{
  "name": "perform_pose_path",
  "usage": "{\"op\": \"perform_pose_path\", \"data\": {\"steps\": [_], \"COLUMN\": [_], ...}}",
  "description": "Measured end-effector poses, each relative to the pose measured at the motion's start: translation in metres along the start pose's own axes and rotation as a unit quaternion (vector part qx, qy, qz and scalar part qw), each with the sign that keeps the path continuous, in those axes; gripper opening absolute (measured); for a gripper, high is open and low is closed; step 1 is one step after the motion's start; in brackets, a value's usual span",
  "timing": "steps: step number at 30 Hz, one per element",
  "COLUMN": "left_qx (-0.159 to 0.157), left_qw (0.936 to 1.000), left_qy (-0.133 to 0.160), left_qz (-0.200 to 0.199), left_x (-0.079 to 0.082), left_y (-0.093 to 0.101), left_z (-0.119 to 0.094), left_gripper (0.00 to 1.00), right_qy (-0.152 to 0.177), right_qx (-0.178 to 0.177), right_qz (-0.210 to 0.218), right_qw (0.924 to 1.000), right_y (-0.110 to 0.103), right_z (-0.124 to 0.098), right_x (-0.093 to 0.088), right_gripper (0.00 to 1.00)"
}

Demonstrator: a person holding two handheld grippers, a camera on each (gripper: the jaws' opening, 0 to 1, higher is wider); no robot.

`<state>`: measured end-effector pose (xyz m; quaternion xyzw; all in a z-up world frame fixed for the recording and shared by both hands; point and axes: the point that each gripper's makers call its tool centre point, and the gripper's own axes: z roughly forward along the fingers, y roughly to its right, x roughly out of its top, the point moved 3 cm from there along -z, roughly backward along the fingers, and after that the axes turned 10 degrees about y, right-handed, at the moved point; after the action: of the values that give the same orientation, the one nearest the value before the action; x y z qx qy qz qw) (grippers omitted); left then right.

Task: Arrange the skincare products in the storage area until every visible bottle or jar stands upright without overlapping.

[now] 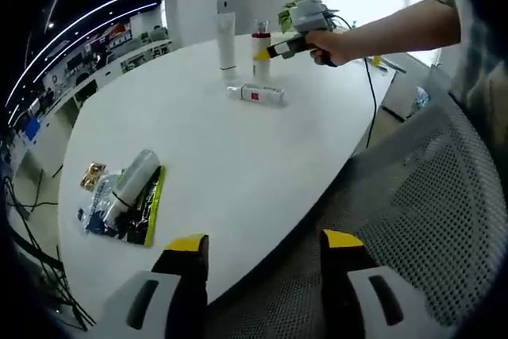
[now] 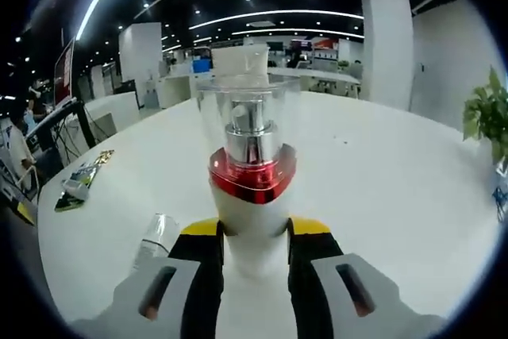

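You are in a large open office with ceiling light strips and white pillars, working at a wide white counter point(image 1: 230, 156). In the left gripper view, your left gripper point(image 1: 262, 248) hangs at the counter's near edge, over a grey mesh chair point(image 1: 429, 196), its yellow-tipped jaws spread wide with nothing between them. Just beyond the left jaw, a small pile of sachets point(image 1: 119, 204) lies on the counter with a pale tube point(image 1: 133, 182) resting flat on top of it. Farther across, a small white bottle with a red label point(image 1: 255, 94) lies on its side. Behind it stand a pump bottle point(image 1: 260, 53) with a red collar and, just to one side, a tall white tube point(image 1: 227, 41), both upright. Your right hand point(image 1: 329, 44) holds the right gripper point(image 1: 274, 50) against the pump bottle. In the right gripper view, the right gripper point(image 2: 254, 232) has its jaws closed around the white body of the pump bottle point(image 2: 252, 188), below the red collar and clear cap, and the bottle stands upright. The tall tube point(image 2: 238, 59) rises just behind it. The fallen bottle point(image 2: 155, 240) lies near the left jaw, and the sachets point(image 2: 83, 176) sit well apart, towards the far counter edge. A green plant point(image 2: 486, 117) stands at the side.
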<state>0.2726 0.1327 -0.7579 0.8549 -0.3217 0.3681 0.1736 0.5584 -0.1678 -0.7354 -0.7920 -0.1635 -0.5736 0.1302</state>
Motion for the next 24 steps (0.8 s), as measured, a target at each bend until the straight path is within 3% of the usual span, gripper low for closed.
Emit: {"op": "perform_pose_path", "data": {"steps": [8,24], "left_qx": [-0.001,0.007], "left_qw": [1.0000,0.9997], "left_qy": [-0.004,-0.005], "left_qz": [0.004,0.022], "left_x": [-0.001,-0.001], "left_y": [0.000,-0.003], "left_z": [0.000,-0.001], "left_gripper": [0.56,0.55], "right_qy": [0.017,0.003], "right_qx": [0.004,0.015], "right_qz": [0.001,-0.008], "right_qw": [0.9998,0.9998], "right_y": [0.010,0.025], "right_z": [0.017,0.040], "right_x": [0.004,0.012], "right_gripper": [0.28,0.28]}}
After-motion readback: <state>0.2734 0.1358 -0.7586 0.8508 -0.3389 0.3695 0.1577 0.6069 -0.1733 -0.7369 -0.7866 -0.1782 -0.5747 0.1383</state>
